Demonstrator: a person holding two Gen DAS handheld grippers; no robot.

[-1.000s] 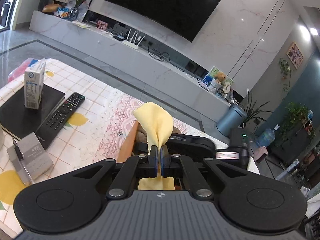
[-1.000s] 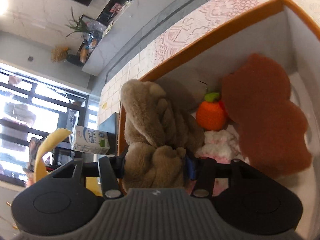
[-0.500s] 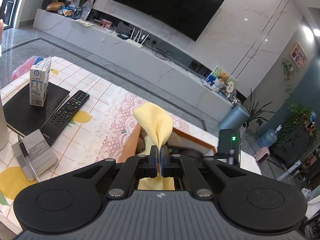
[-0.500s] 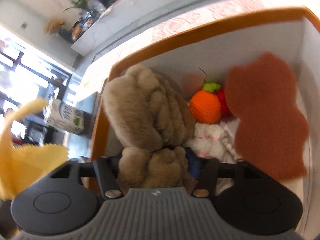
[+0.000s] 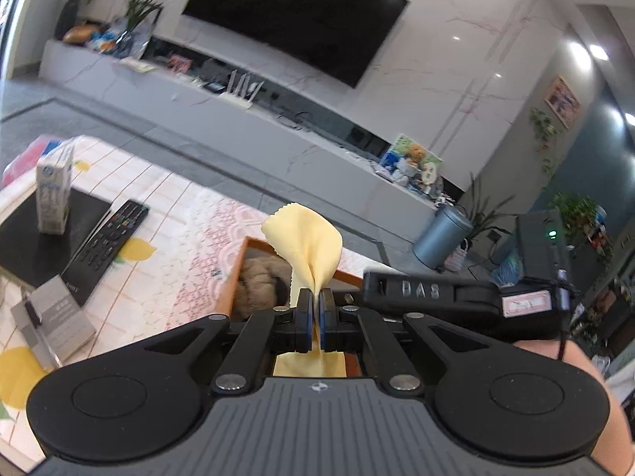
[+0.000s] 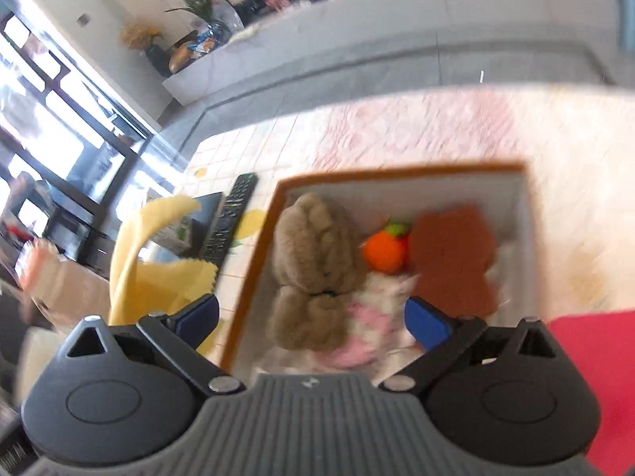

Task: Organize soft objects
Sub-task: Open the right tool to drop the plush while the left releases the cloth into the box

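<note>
Nearest the left wrist camera, the left gripper (image 5: 316, 319) has its jaws pinched tight on a pale yellow cloth (image 5: 307, 246), which stands up in a fold above the fingertips and hangs out behind them. In the right wrist view the right gripper (image 6: 313, 317) is spread wide with nothing between its blue pads (image 6: 426, 323), poised above the orange-rimmed box (image 6: 254, 269). The box holds a brown plush toy (image 6: 317, 269) against its left wall, an orange knitted fruit (image 6: 384, 252), a rust-coloured felt piece (image 6: 452, 258) and something pink and white underneath, too blurred to name. The step in hand looks to be getting the cloth into the box: carry it over the rim, lower it onto the free patch near the felt piece, then part the jaws low so that the light fabric does not drape over the edge. Beyond the box on the tablecloth lie a black remote control (image 5: 107, 246) and a milk carton (image 5: 53, 196) on a dark book; their print is too small to read. The only legible writing is "DAS", embossed on the right gripper's body in the left view.
</note>
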